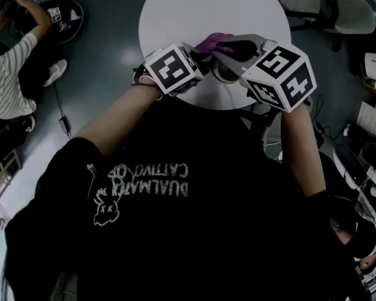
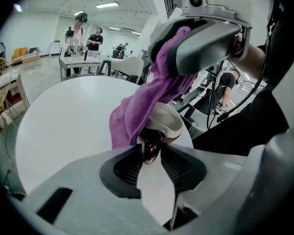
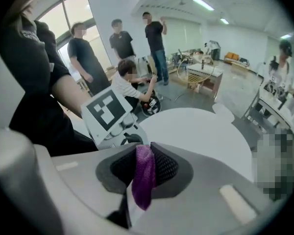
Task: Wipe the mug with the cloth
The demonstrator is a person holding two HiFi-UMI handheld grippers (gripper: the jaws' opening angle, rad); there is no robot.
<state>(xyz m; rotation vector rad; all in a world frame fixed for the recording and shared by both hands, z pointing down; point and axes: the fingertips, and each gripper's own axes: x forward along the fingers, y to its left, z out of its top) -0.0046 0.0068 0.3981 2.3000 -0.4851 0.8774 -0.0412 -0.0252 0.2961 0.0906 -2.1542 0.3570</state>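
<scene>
A cream mug (image 2: 169,121) with a dark glossy handle hangs over the round white table (image 2: 63,126). My left gripper (image 2: 151,148) is shut on that handle at its fingertips. A purple cloth (image 2: 137,106) drapes from above over the mug's rim and far side. My right gripper (image 3: 143,153) is shut on a fold of the cloth (image 3: 144,175), which hangs down between its pads. In the head view both grippers meet over the table's near edge, with the cloth (image 1: 213,41) bunched between them and the mug (image 1: 225,74) mostly hidden beneath.
Several people stand beyond the table (image 3: 201,126), and one crouches by a wheeled base (image 3: 149,104). A person in a striped shirt (image 1: 6,74) sits at the left. Chairs (image 1: 338,5) stand at the far right, and a cable (image 1: 62,115) lies on the floor.
</scene>
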